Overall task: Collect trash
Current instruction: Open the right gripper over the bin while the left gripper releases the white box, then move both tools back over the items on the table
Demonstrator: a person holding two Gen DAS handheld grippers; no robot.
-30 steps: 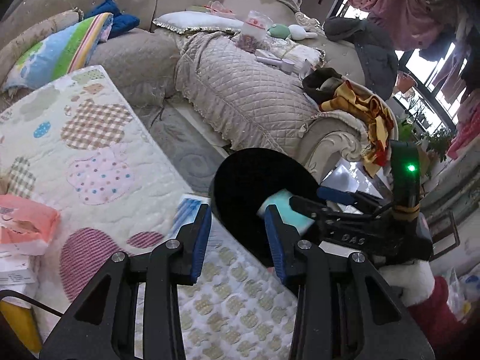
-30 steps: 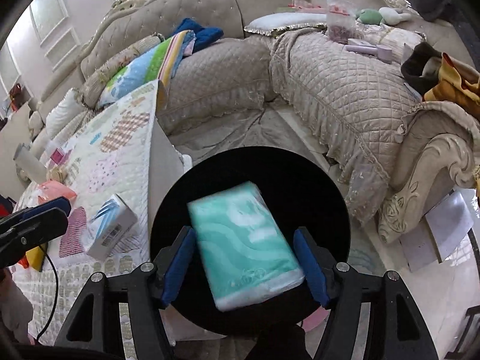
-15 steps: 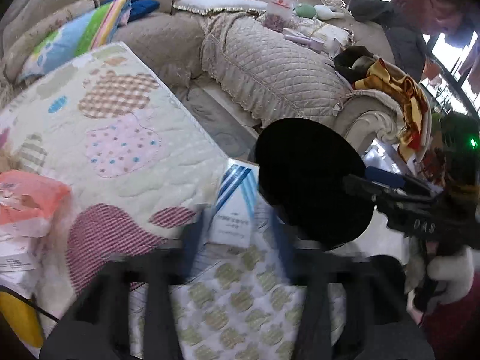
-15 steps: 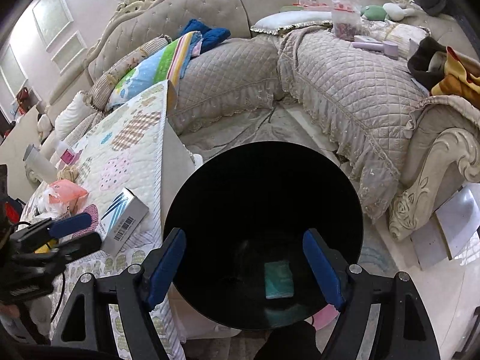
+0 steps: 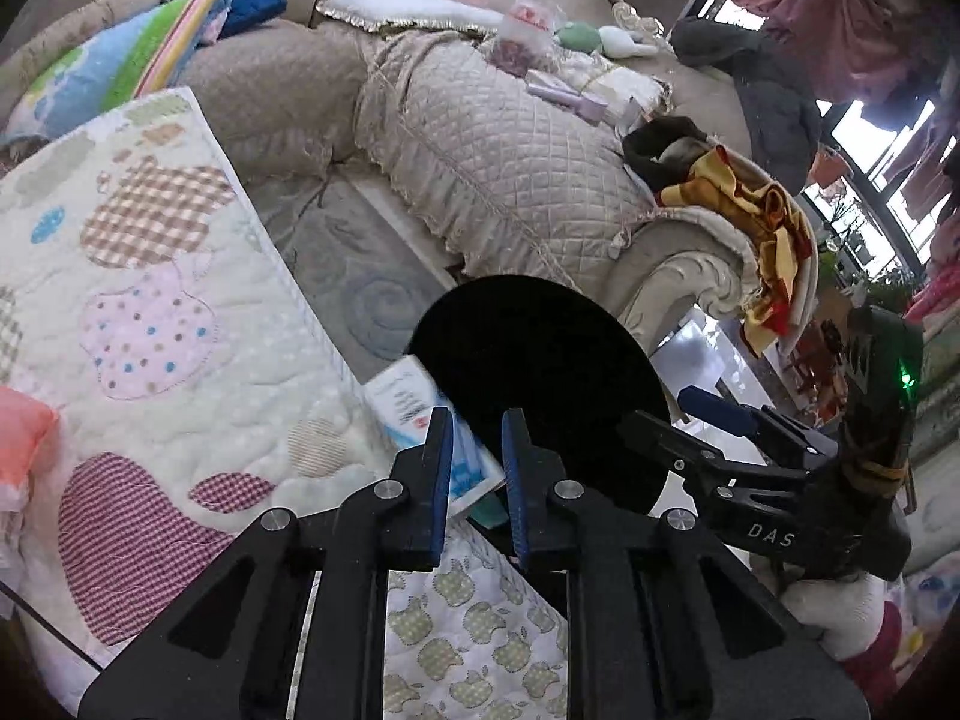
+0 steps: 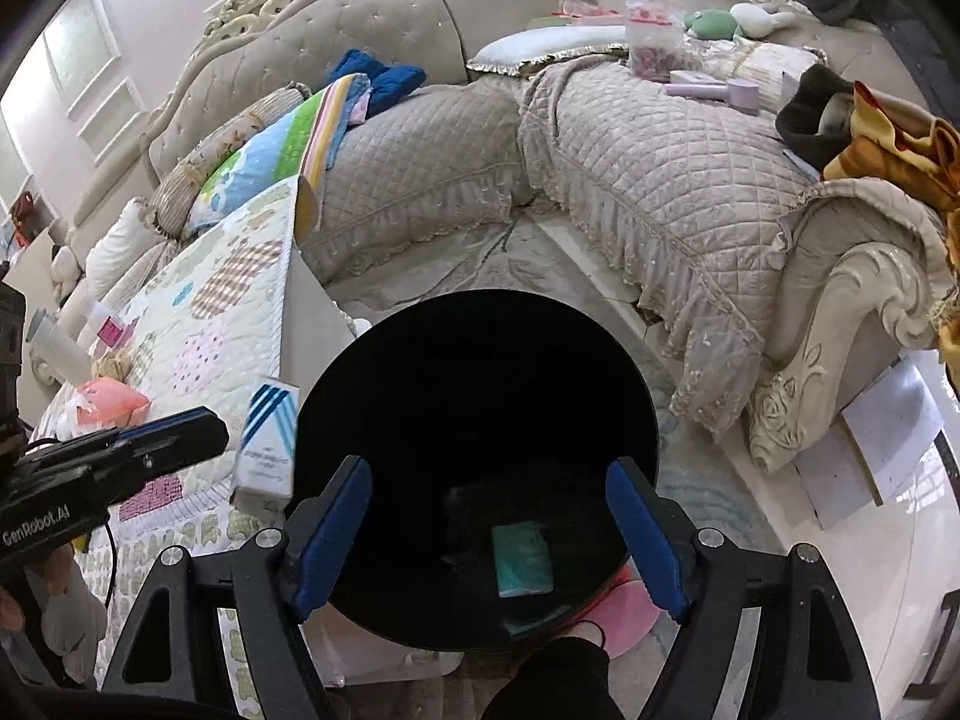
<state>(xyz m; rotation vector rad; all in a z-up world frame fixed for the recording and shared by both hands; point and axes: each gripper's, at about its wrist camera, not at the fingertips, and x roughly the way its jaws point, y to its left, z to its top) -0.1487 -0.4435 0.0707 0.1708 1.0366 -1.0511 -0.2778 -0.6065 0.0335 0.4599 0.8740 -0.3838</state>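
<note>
A white box with blue stripes sits at the quilted table's edge, right by the round black bin. My left gripper has come down on it. Its jaws are closing to a narrow gap, and the box's near corner is pinched between the blue pads. My right gripper hangs open over the bin's mouth with nothing between its fingers. A teal packet lies at the bottom of the bin.
The patchwork quilt covers the table; an orange-pink bag and a white bottle lie farther left. A beige quilted sofa wraps around behind, with cushions and clothes on it. Rug and a pink slipper lie on the floor by the bin.
The teal packet left the right gripper and fell into the bin, and the right jaws widened. The left gripper moved down to the striped box and closed from open to nearly shut.
</note>
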